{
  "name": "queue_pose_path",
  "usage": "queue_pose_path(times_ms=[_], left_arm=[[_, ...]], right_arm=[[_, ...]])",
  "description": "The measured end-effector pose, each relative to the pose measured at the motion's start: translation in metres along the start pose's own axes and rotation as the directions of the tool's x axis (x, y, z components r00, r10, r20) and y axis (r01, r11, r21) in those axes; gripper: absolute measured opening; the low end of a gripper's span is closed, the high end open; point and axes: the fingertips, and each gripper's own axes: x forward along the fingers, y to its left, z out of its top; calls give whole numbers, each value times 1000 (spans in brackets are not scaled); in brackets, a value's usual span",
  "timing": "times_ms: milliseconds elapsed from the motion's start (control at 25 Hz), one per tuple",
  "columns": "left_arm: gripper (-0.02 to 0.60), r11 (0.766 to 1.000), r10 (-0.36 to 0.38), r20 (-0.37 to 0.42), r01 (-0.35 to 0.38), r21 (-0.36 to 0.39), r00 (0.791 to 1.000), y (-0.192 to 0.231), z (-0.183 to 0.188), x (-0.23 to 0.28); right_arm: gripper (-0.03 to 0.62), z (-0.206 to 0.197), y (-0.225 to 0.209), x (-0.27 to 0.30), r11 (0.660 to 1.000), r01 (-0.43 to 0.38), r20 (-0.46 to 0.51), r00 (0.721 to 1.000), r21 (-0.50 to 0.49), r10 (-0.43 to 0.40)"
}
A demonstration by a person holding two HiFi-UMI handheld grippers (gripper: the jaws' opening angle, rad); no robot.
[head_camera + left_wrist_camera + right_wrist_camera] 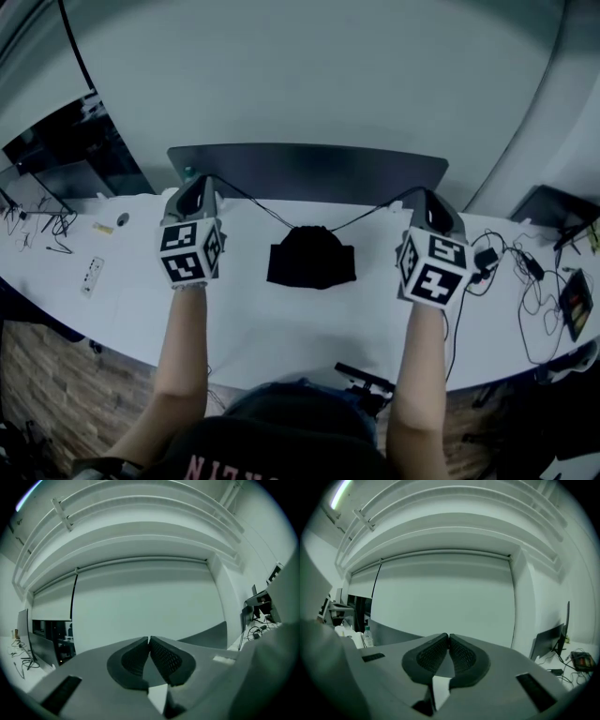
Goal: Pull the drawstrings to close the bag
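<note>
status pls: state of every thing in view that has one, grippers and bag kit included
left gripper: shut, pinching the left drawstring
right gripper: shut, pinching the right drawstring
left drawstring: pulled straight from bag to gripper, off the table
right drawstring: pulled out from bag to gripper, nearly straight
bag: lying on the table, top bunched where the strings leave it; fully closed or not, cannot tell

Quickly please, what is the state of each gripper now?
Left gripper: closed on the left drawstring, taut from the bag.
Right gripper: closed on the right drawstring.
</note>
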Motion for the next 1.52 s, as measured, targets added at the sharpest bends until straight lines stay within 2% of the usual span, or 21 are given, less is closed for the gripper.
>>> queue_pose_path(times_ms=[320, 520, 720, 960, 1520], left_arm=[[14, 996, -80, -26, 79, -46, 996, -31, -23, 0], [14, 983, -141, 66, 148, -110, 988, -49, -22, -14], [14, 974, -157, 127, 175, -142, 979, -58, -14, -23], [14, 976, -169, 170, 189, -110, 971, -62, 9, -28], [14, 980, -179, 243, 196, -47, 953, -61, 44, -36]], right_arm=[[9, -28, 42, 2, 994, -101, -33, 994, 46, 102], [9, -39, 55, -9, 985, -152, 9, 988, 87, 151], [9, -34, 66, -18, 980, -189, 60, 981, 63, 186], [9, -10, 72, -28, 977, -211, 116, 971, 25, 207], [8, 19, 74, -35, 983, -158, 176, 969, -89, 171]])
